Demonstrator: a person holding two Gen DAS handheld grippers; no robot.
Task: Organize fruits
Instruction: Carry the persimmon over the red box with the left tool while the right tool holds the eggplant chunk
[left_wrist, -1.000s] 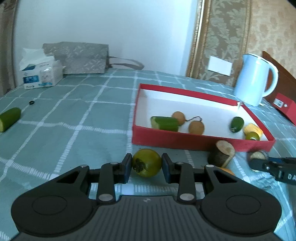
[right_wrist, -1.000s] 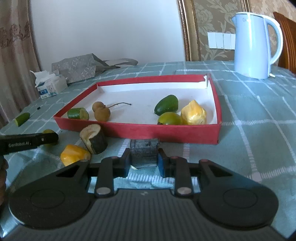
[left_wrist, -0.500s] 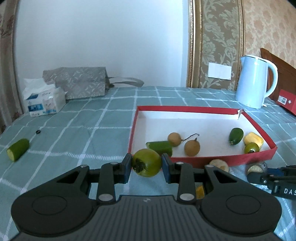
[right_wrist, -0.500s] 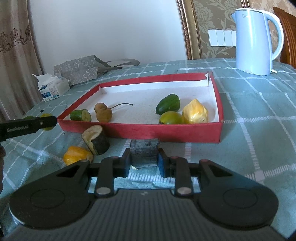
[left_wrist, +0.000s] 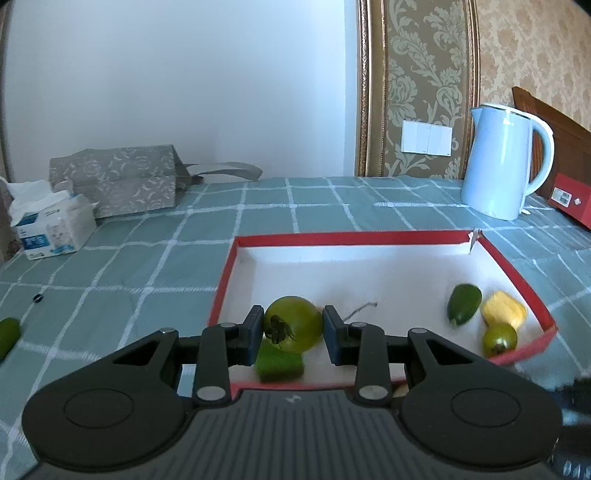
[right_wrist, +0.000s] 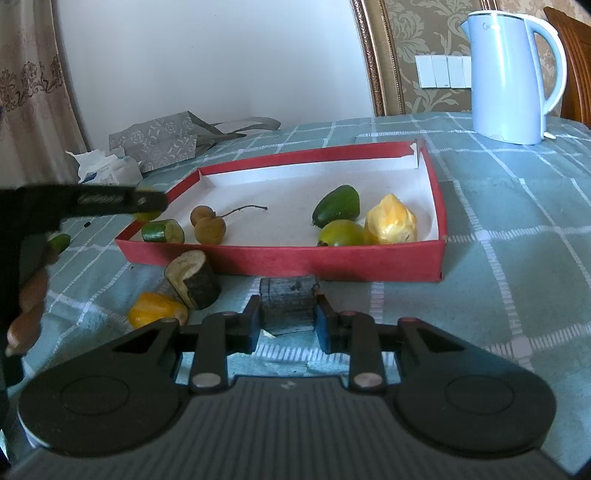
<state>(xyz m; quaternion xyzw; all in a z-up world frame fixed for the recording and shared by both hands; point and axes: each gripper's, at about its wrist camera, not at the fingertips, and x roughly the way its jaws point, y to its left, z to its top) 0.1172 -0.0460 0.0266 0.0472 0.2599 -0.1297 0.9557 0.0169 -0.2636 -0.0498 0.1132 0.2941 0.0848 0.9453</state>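
Left hand-held gripper (left_wrist: 293, 332) clamped on round green tomato (left_wrist: 293, 324) — lifted off counter, now over shallow red cardboard tray (left_wrist: 517, 273) at 7 o'clock; release next. Right hand-held gripper (right_wrist: 288, 321) clamped on dark bark chunk (right_wrist: 288, 301), unmoved.

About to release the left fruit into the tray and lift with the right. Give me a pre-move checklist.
1. Left gripper grips the green tomato: ok, pads press both sides.
2. Tomato past the red tray's near wall: ok in the left view, it shows against the white floor.
3. Drop spot free: not ok, the cucumber piece lies just under the tomato; the longans sit close beside it.
4. Right gripper shut on the dark block: ok.
5. Block still outside the tray: ok, it sits on the cloth before the front wall.
6. Height of the tomato above the floor: cannot tell.
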